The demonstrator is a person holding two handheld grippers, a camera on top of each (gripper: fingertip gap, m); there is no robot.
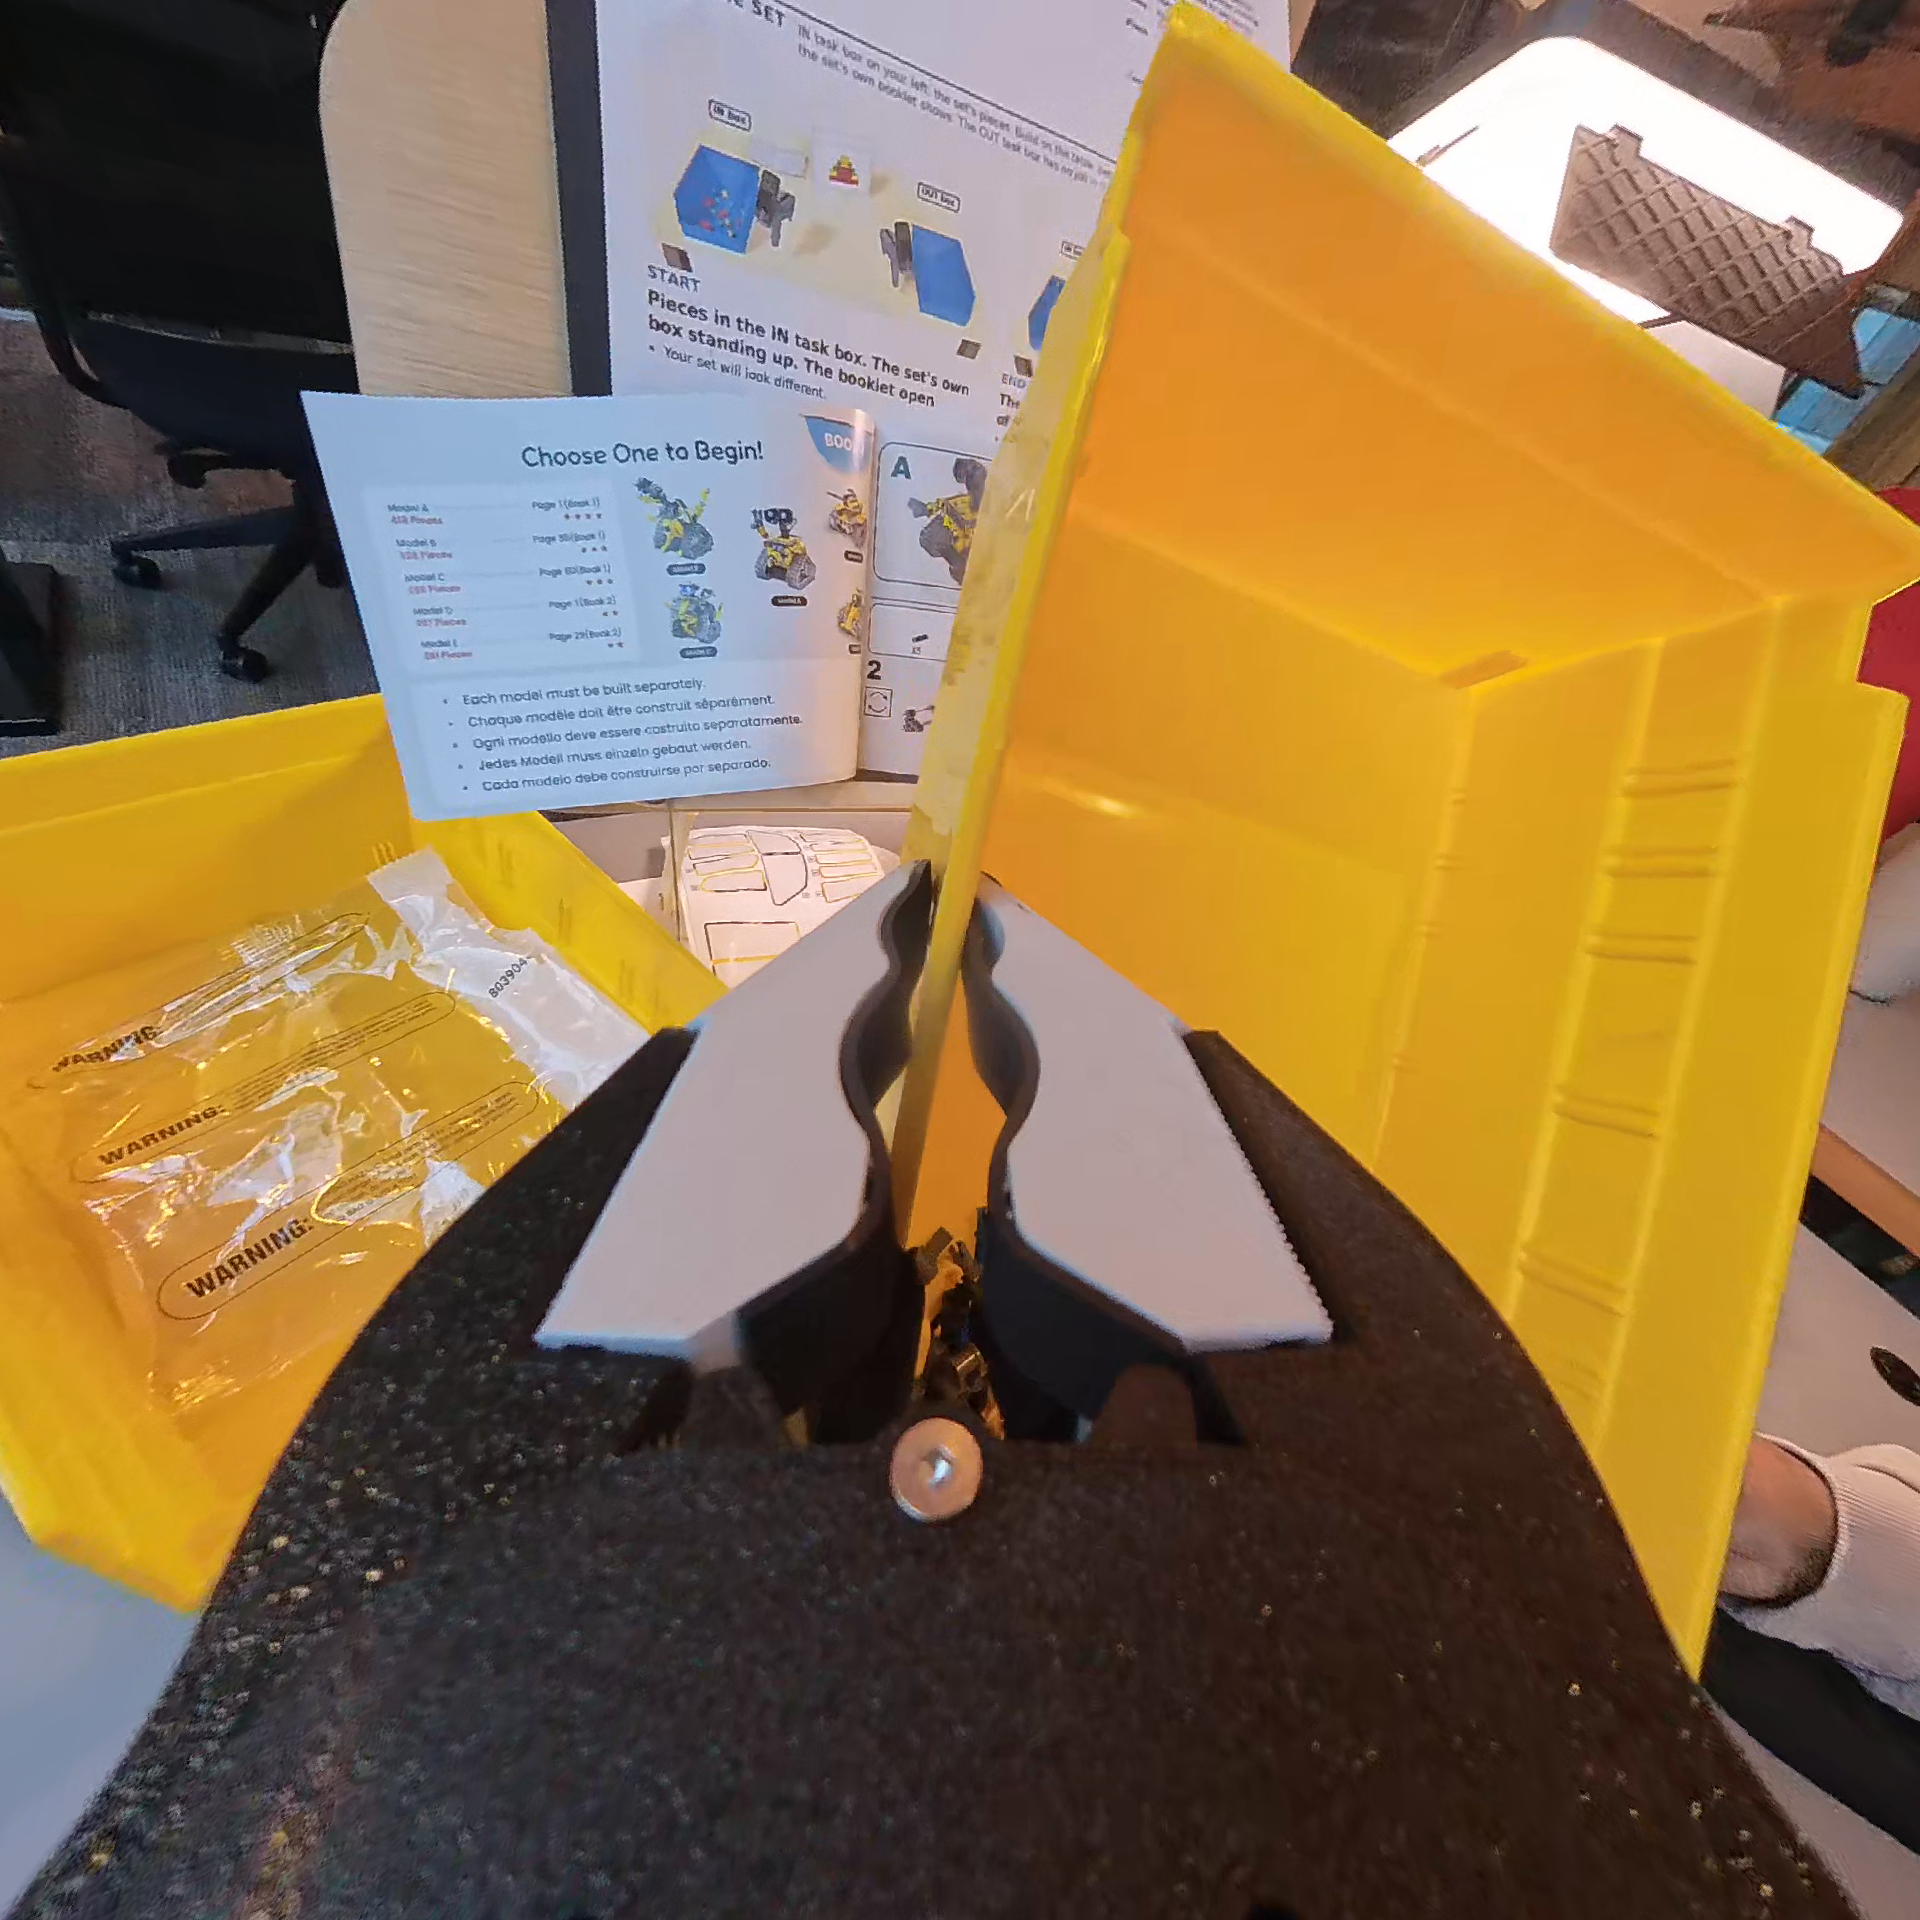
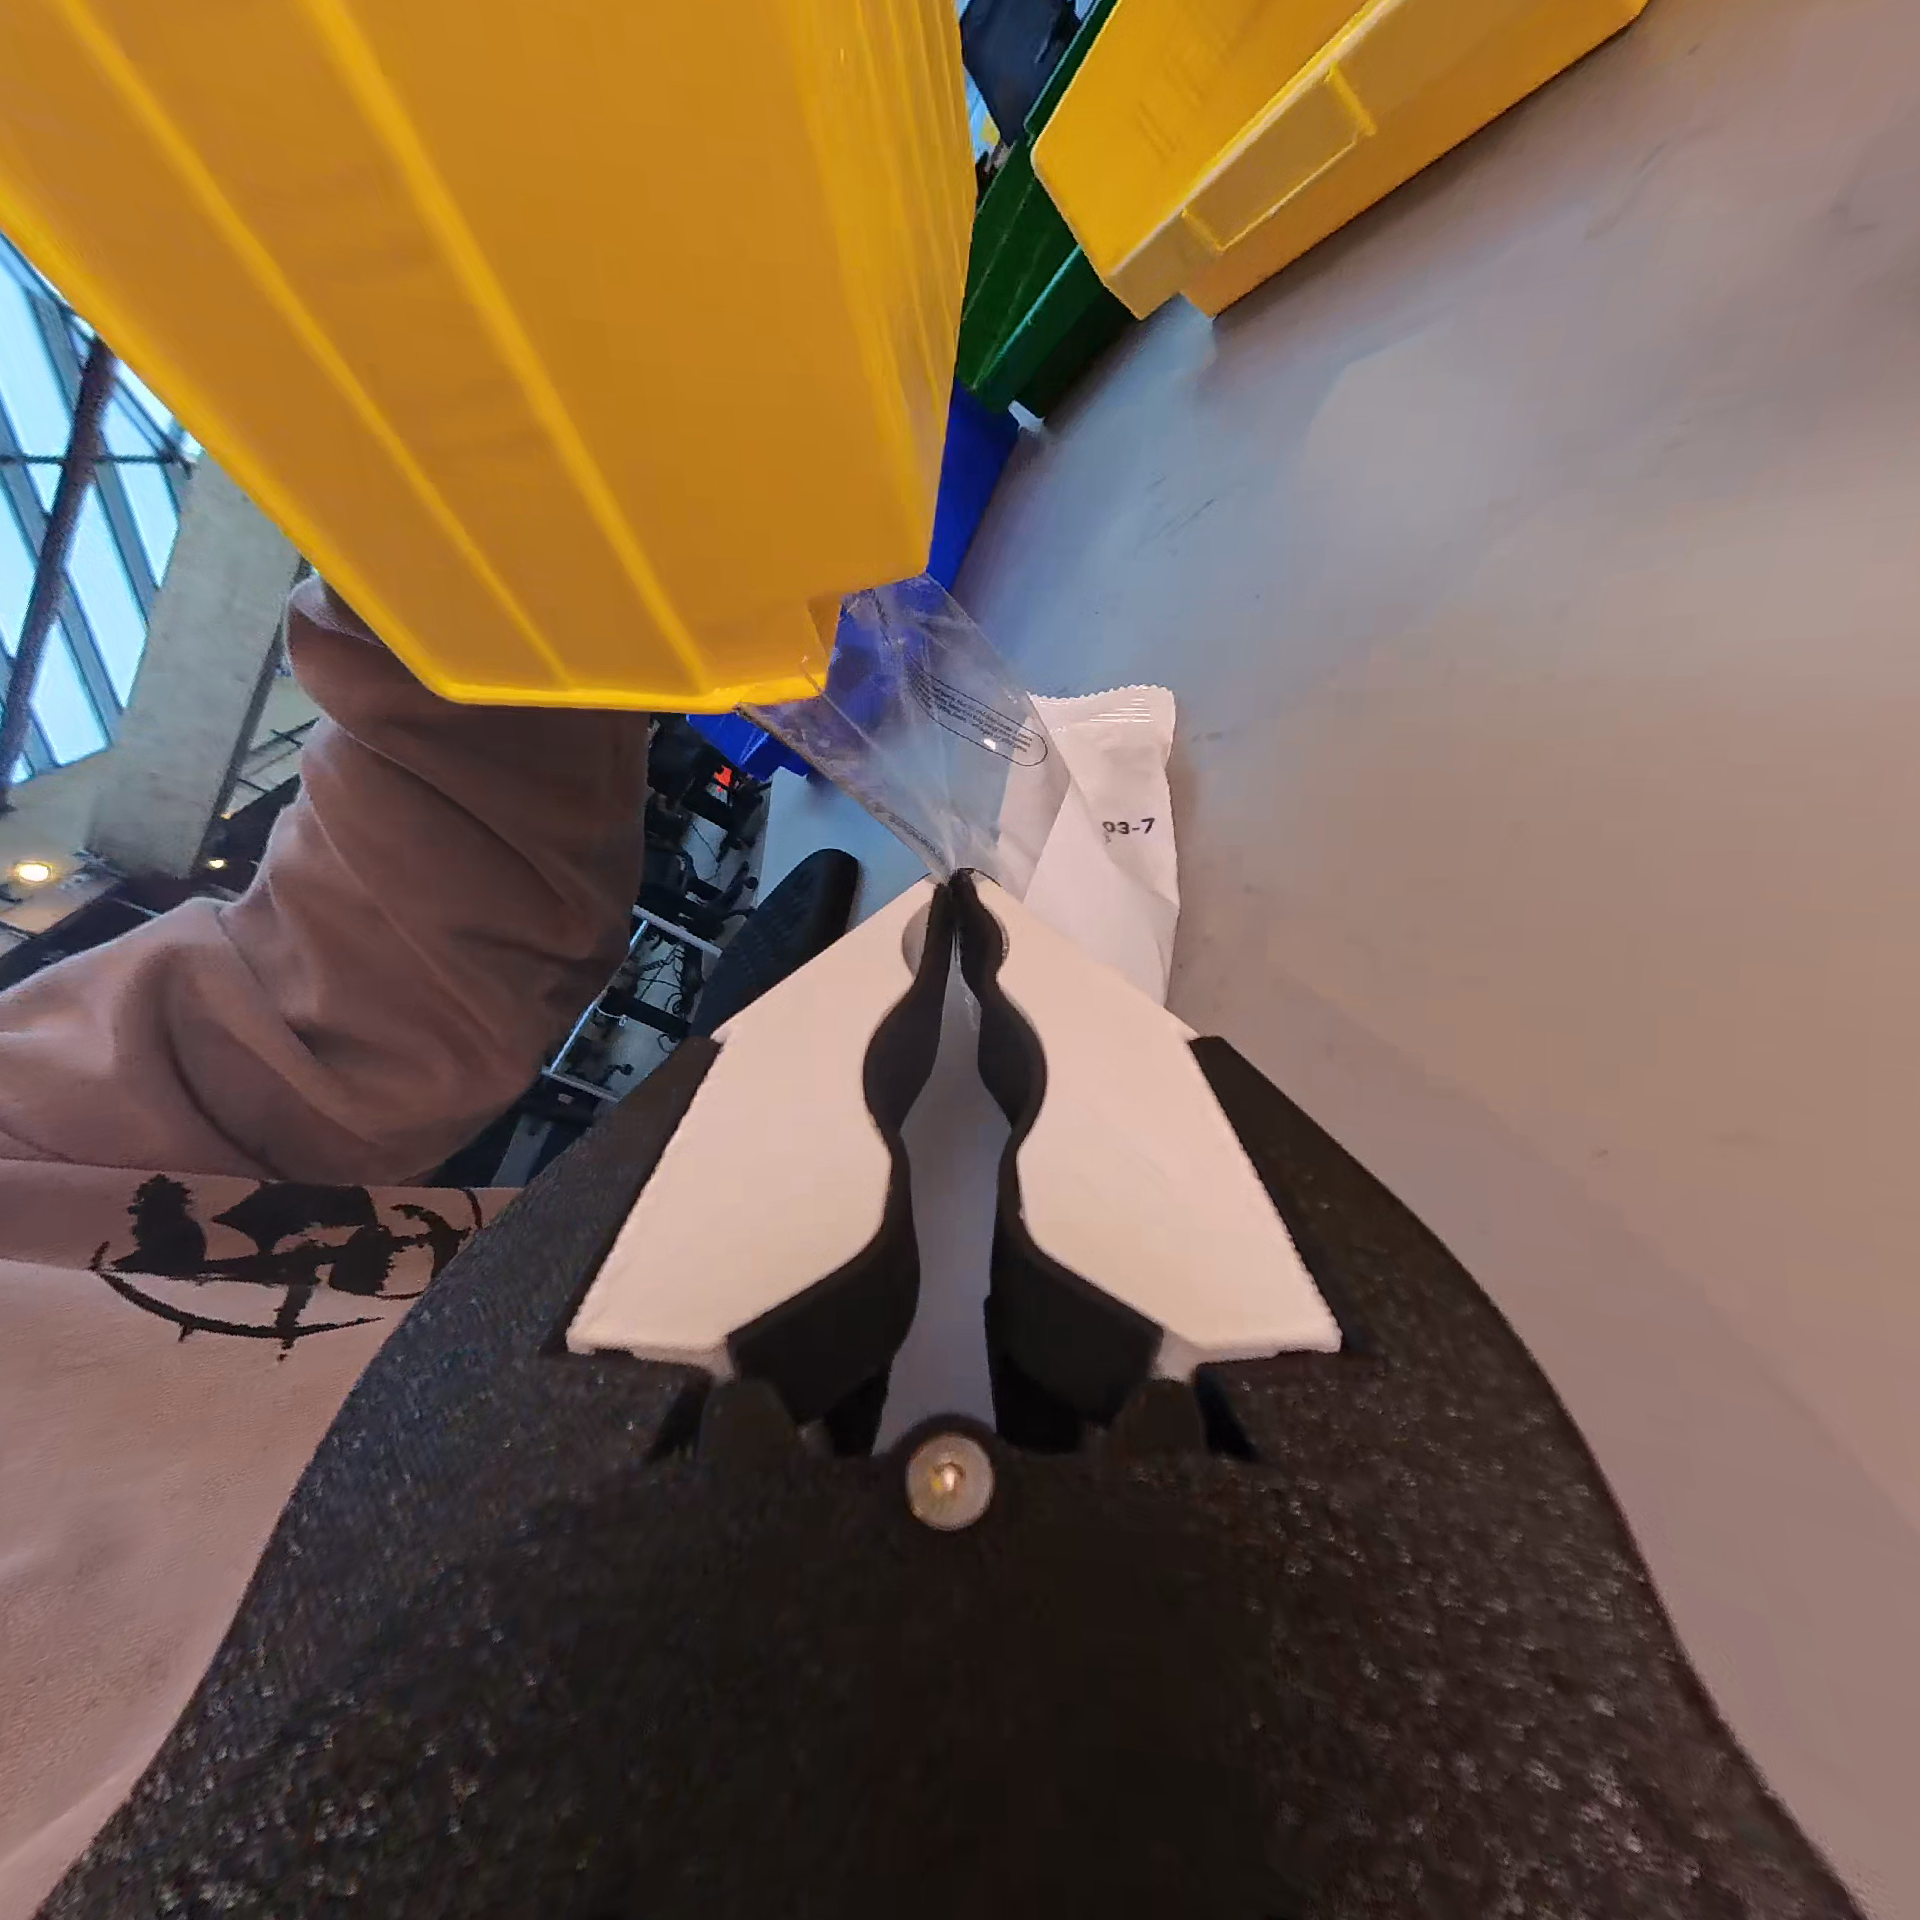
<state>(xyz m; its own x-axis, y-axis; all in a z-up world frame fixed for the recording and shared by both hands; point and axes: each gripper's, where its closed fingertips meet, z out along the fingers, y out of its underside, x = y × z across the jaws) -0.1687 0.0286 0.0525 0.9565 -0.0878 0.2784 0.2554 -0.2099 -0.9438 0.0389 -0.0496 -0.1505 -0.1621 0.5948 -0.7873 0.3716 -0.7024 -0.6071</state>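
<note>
A: What has the left claw (image 1: pixel 940 935) got?
B: It is clamped on the thin wall of a tipped yellow bin (image 1: pixel 1351 675); that bin hides part of the booklet (image 1: pixel 623 603) behind.
A: And the right claw (image 2: pixel 958 896)?
B: Pinched shut on a clear plastic bag (image 2: pixel 935 717) over the grey counter (image 2: pixel 1507 831), its top hidden under a yellow bin (image 2: pixel 468 312).

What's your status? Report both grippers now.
Left gripper shut on tilted yellow plastic bin wall. Right gripper shut on clear plastic bag, beside white packet.
</note>
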